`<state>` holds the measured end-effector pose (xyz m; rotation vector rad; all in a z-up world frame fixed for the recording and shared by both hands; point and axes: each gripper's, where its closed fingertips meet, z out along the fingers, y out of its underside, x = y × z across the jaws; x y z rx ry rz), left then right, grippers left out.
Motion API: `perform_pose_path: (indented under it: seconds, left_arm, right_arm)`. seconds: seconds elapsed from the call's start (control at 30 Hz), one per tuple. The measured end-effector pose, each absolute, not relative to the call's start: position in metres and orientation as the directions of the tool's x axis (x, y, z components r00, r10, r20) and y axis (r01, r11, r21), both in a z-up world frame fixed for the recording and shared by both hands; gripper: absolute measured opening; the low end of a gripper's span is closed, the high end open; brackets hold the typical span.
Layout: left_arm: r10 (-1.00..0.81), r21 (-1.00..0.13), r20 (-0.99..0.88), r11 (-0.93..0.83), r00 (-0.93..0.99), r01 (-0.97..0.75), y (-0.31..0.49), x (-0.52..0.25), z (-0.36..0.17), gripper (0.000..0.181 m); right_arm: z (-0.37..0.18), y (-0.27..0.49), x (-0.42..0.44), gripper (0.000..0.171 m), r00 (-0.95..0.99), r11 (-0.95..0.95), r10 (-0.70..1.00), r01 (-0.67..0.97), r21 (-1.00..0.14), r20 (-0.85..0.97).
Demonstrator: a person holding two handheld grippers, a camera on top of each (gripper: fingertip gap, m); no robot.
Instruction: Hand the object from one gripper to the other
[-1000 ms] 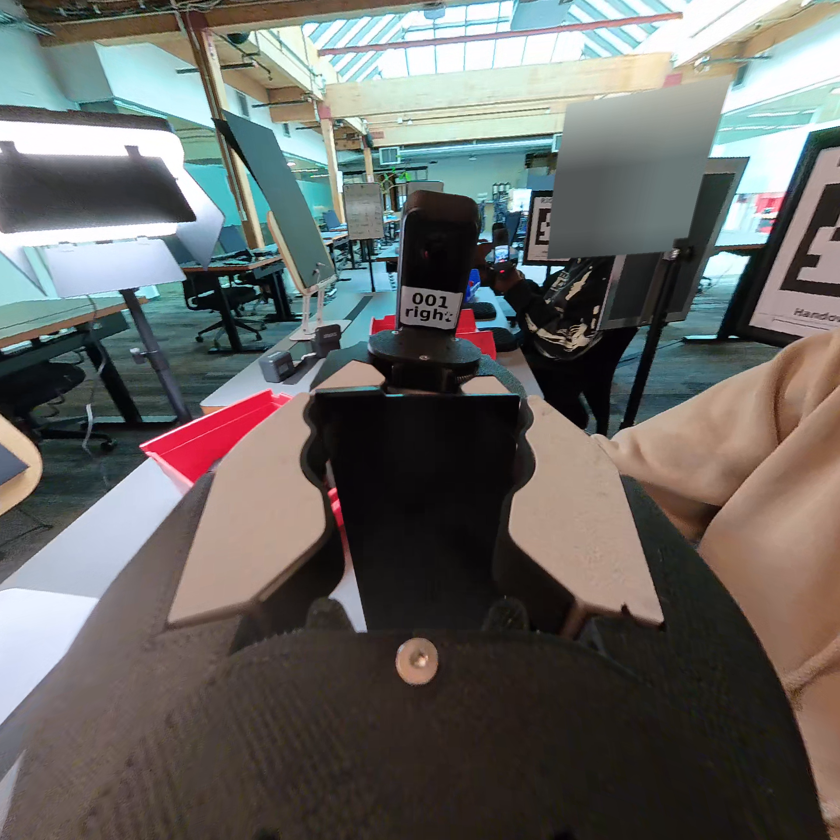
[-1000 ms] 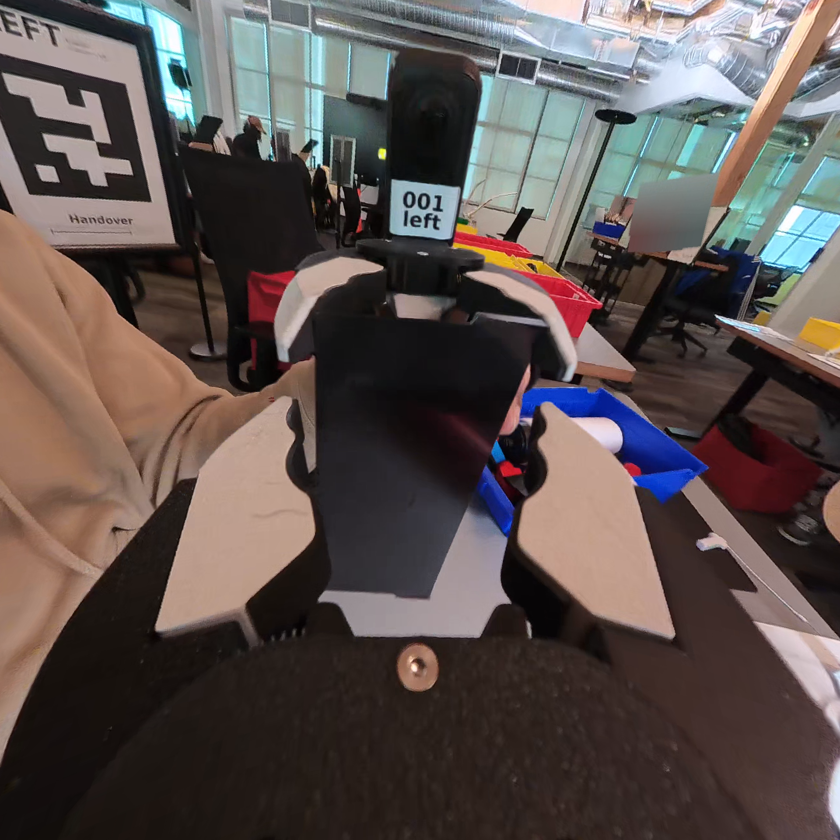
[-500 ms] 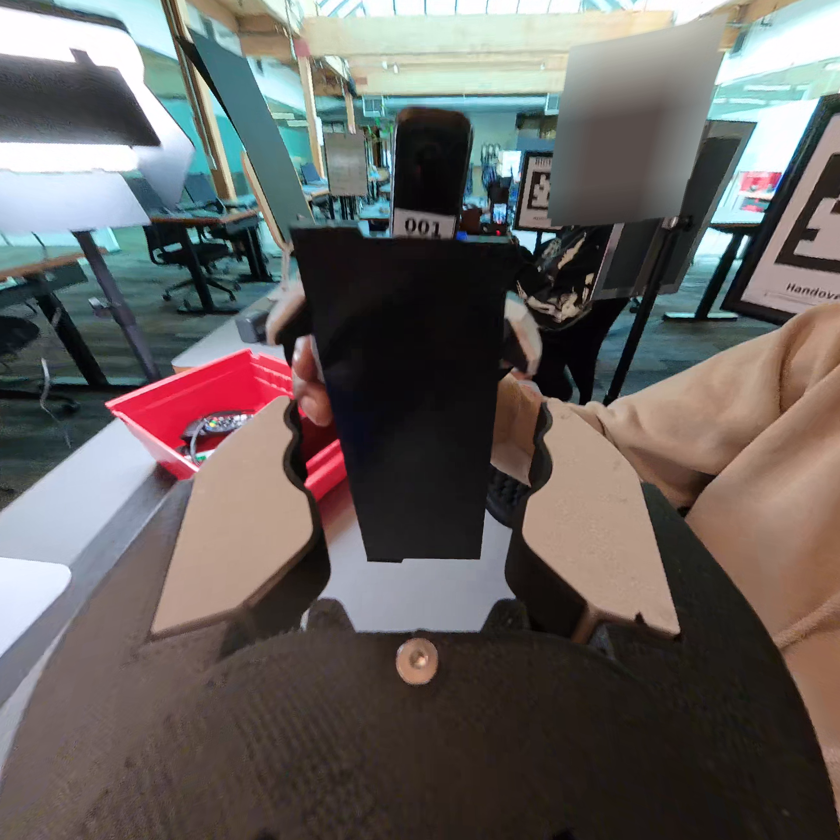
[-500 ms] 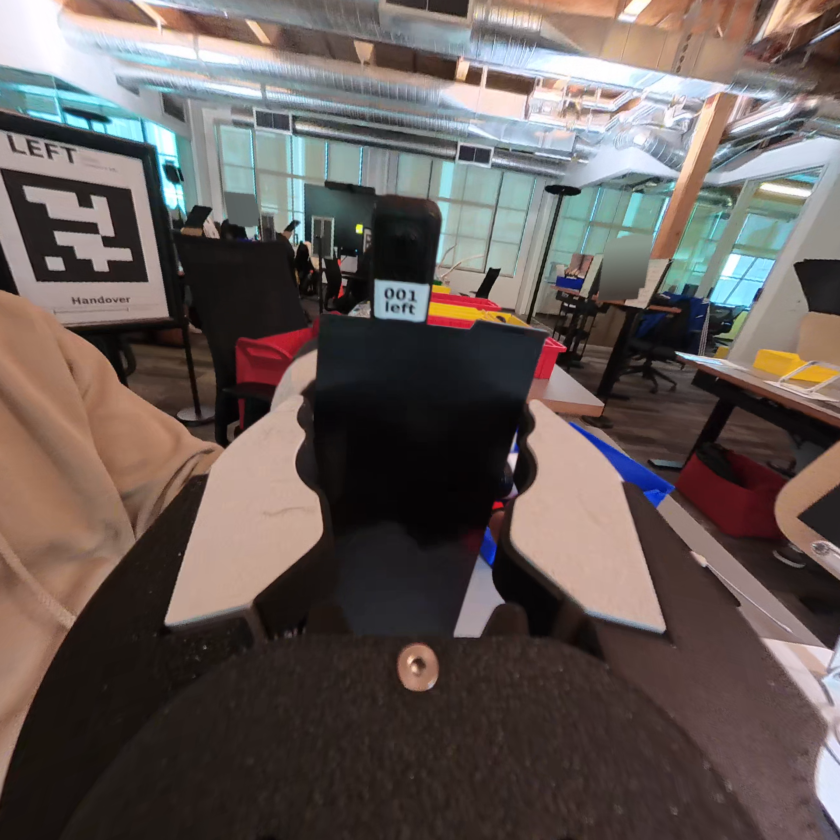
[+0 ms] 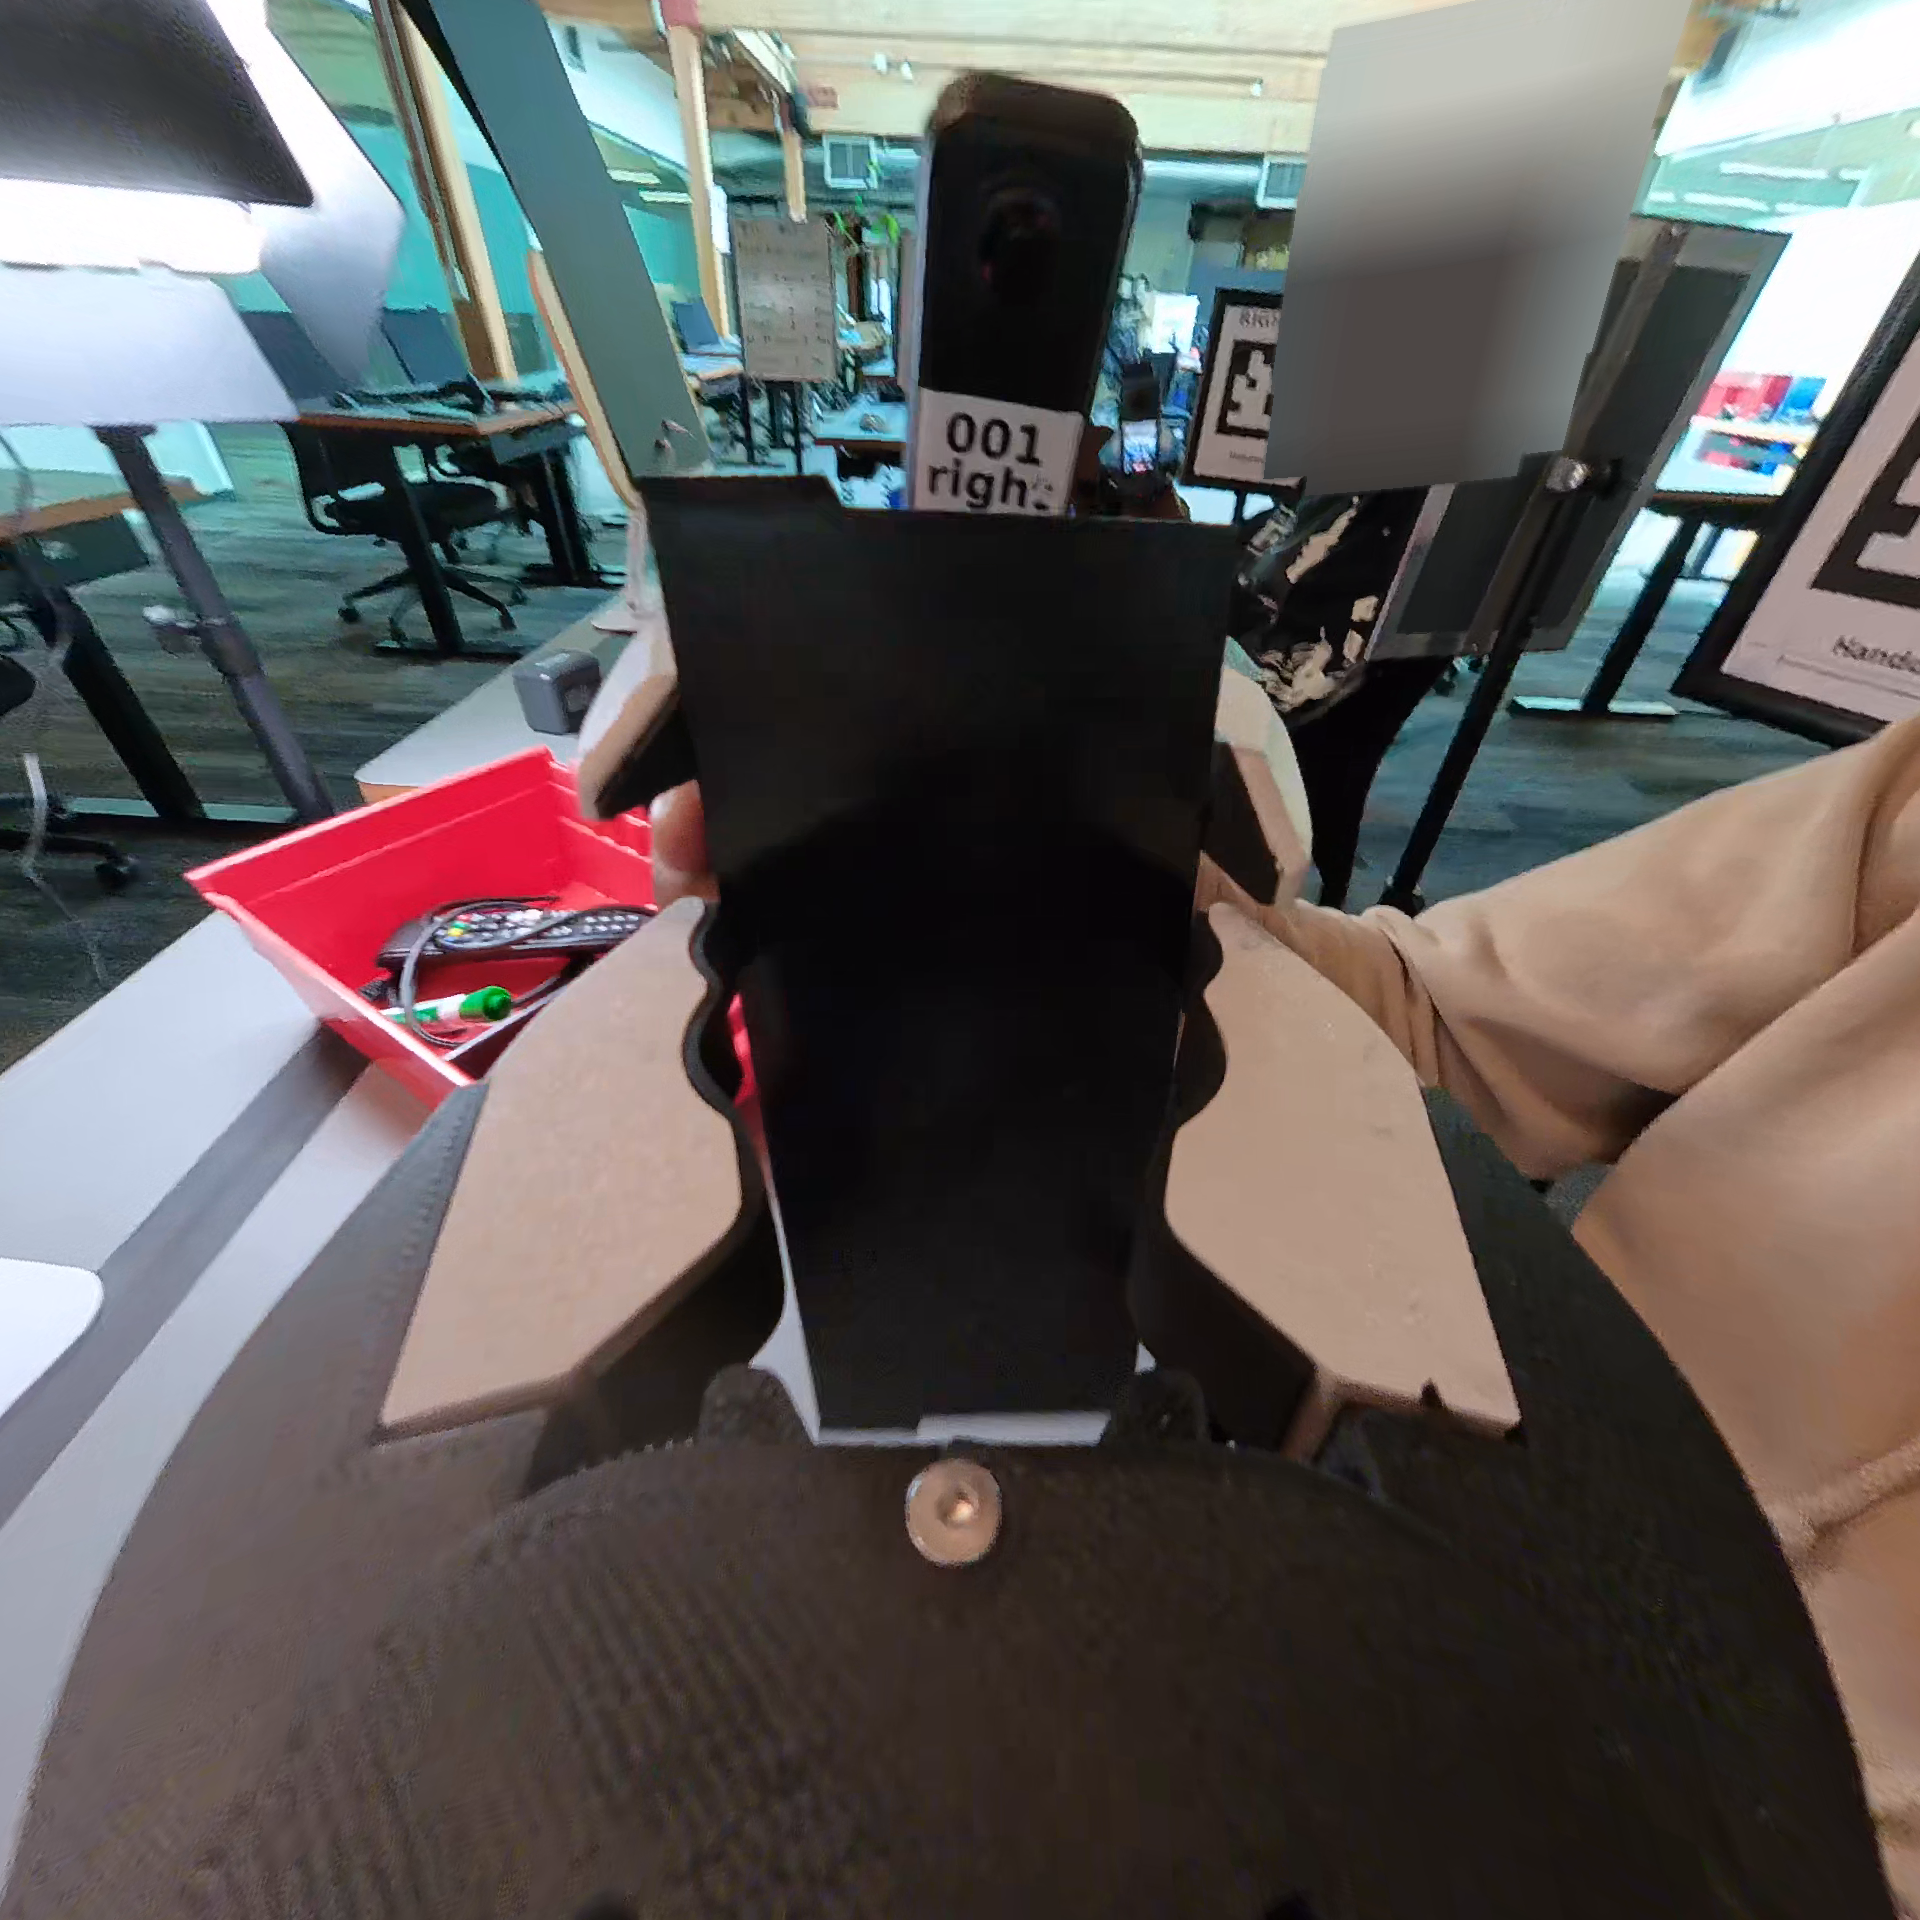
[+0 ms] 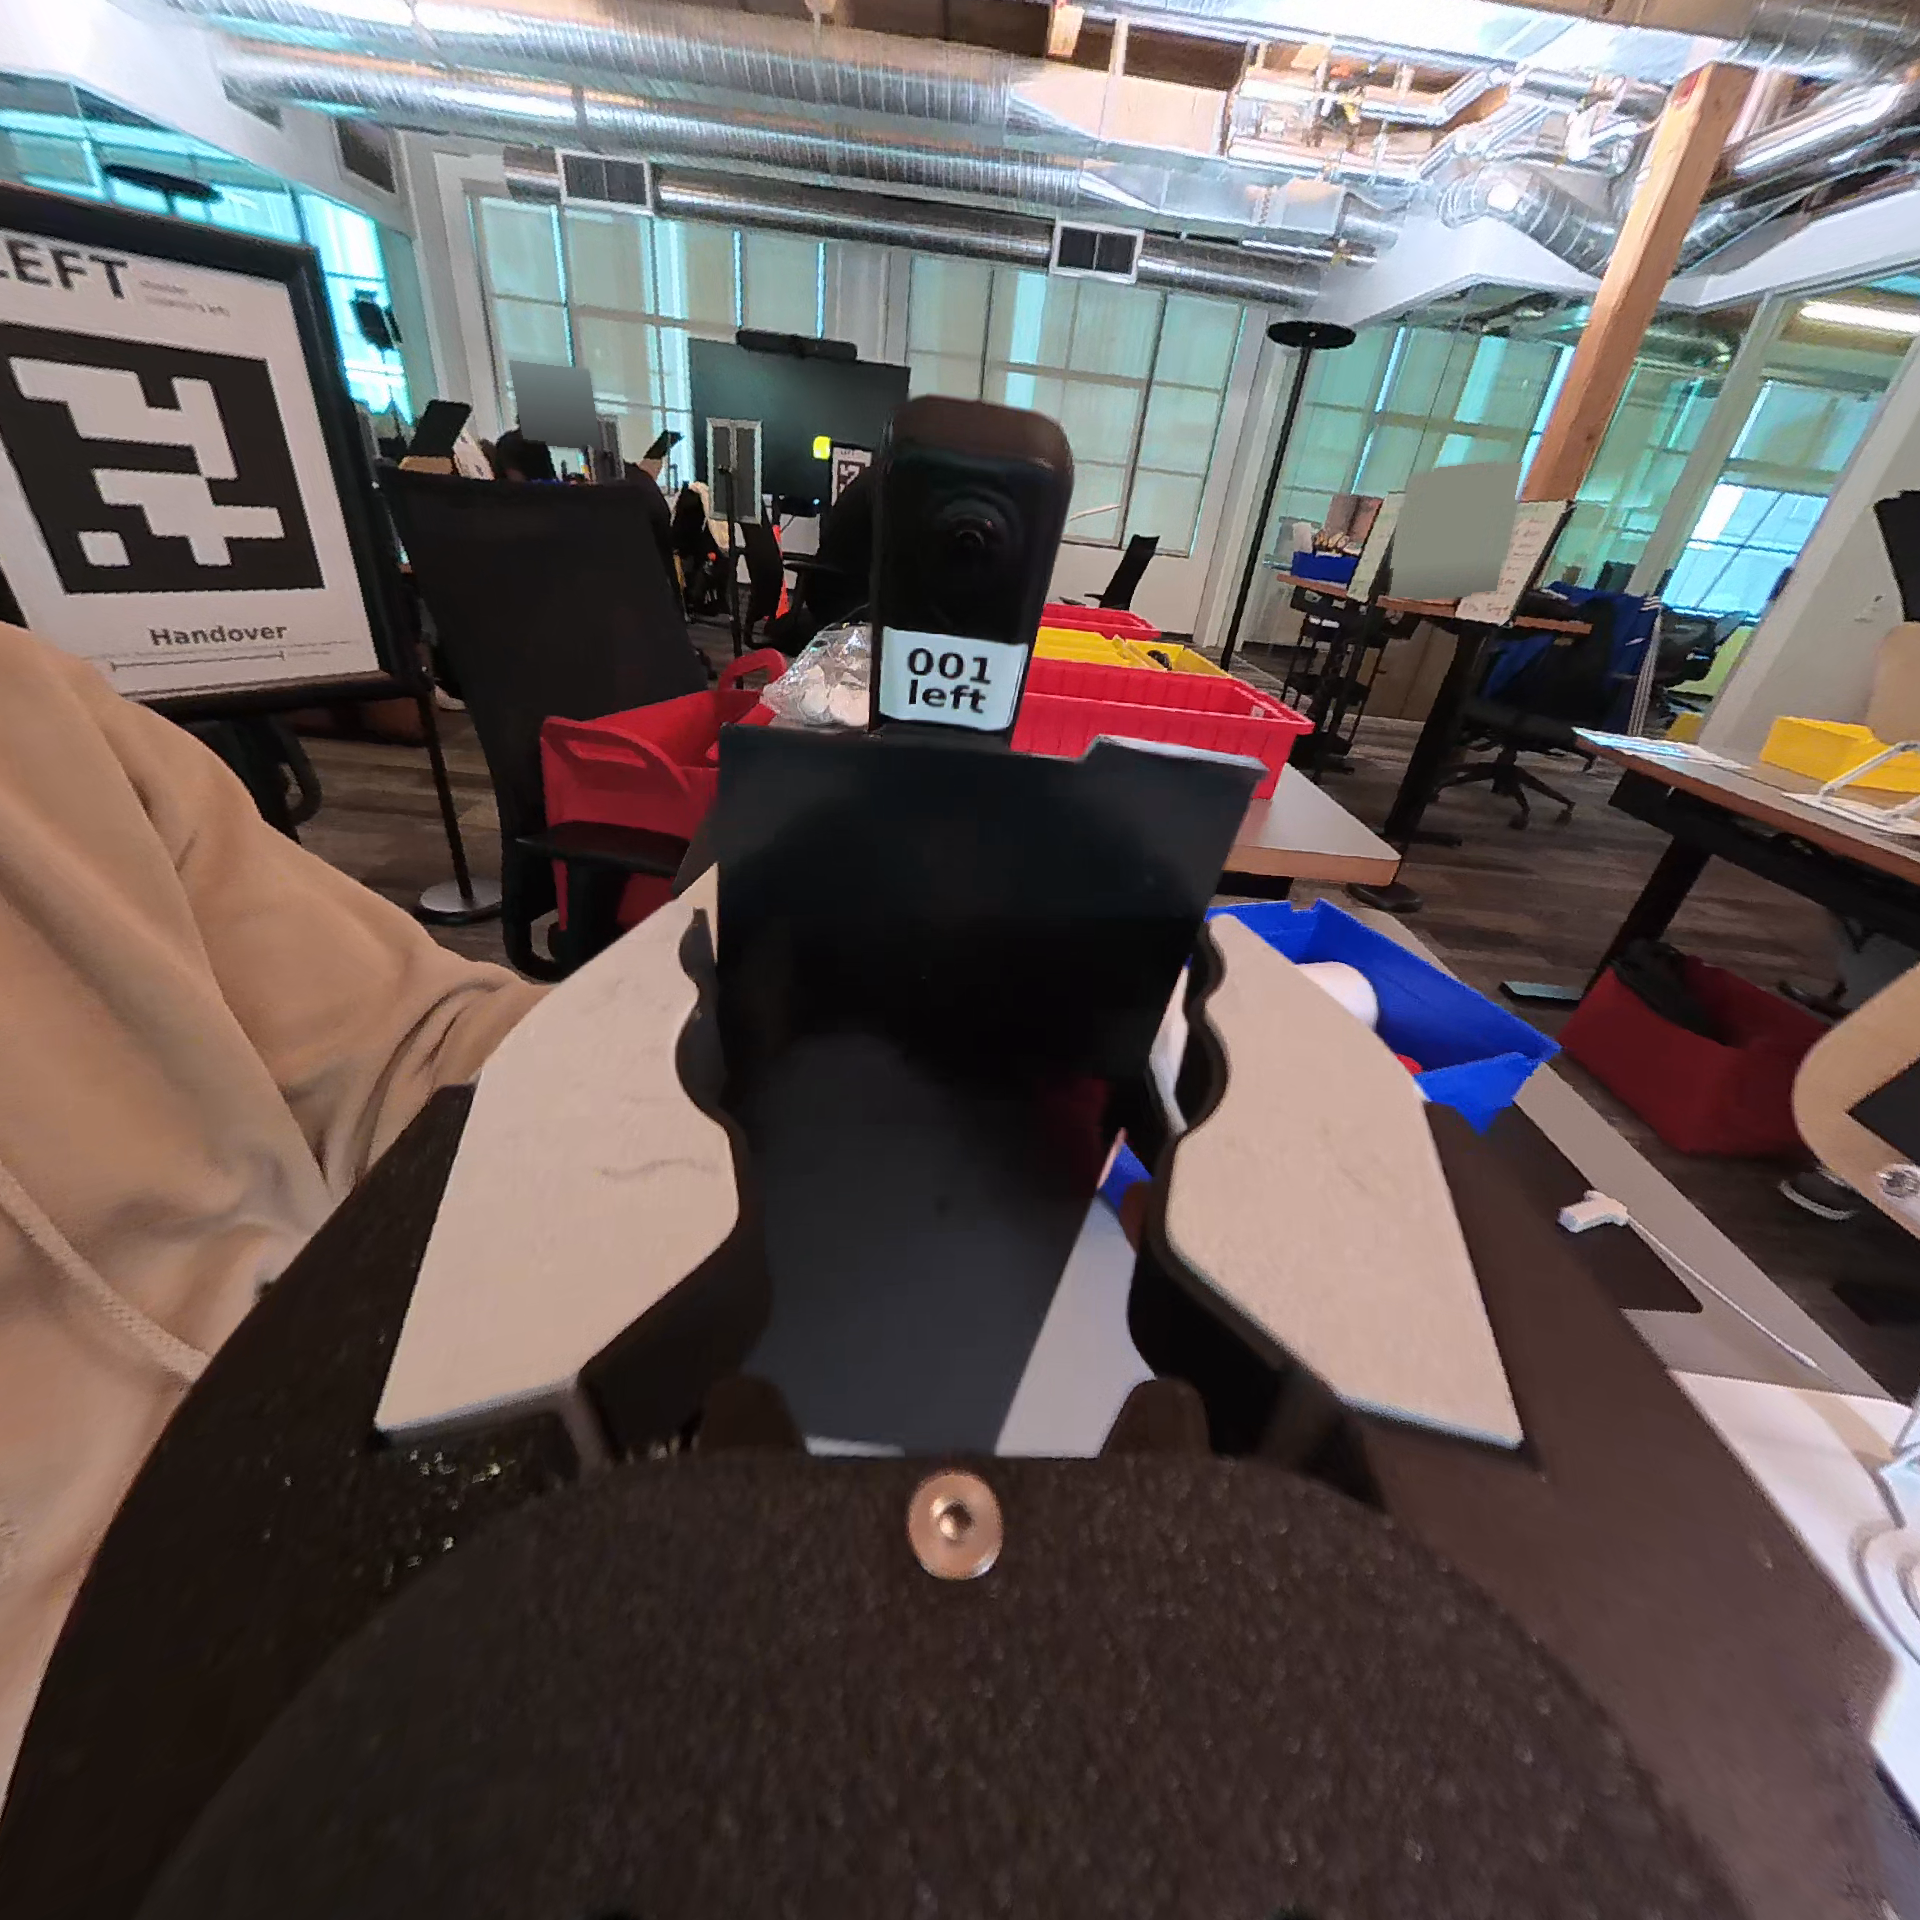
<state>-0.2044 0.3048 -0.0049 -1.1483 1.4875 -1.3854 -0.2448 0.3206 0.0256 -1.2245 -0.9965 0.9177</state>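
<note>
- Mid-handover: a flat black card (image 5: 951, 935) stands between the left claw (image 5: 951, 1039) and the right claw (image 6: 956, 1049), which face each other.
- Each claw's fingers touch the card's edges; which one truly carries it I cannot tell.
- The card's long axis runs from 6 to 12 o'clock.
- Next, I judge: one claw clamps firmly, the other spreads and backs away.
- A red bin (image 5: 416, 862) sits on the surface (image 5: 156, 1049) at 9 o'clock.

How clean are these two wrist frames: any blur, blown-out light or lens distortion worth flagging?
Left wrist view: lamp panel at upper left blown out white, edges smeared, posts bowed by the wide lens, black card nearly featureless. Right wrist view: sharper, evenly daylit, black card shows soft sheen, ceiling ducts curve.
</note>
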Motion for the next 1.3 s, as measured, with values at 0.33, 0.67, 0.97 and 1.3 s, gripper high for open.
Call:
perform_pose_path:
  seconds: [0.33,0.67,0.97,1.3]
  left_arm:
    - [-0.982,-0.994,0.032,-0.052,-0.188,0.099,0.326,-0.235,0.037,0.084]
    - [-0.971,-0.995,0.003,-0.026,-0.239,0.096,0.313,-0.234,0.038,0.084]
    - [-0.971,-0.992,-0.019,-0.011,-0.238,0.123,0.31,-0.23,0.04,0.084]
    - [-0.973,-1.0,-0.013,0.009,-0.23,0.015,0.319,-0.234,0.018,0.086]
  right_arm:
    - [0.006,0.329,-0.257,0.092,0.3,0.066,0.951,0.034,-0.997,0.074]
    - [0.011,0.324,-0.272,0.079,0.246,0.056,0.968,-0.047,-0.997,0.042]
    - [0.022,0.323,-0.27,0.079,0.289,0.086,0.955,-0.06,-0.994,0.065]
    - [0.03,0.318,-0.239,0.079,0.27,0.094,0.96,-0.087,-0.992,0.067]
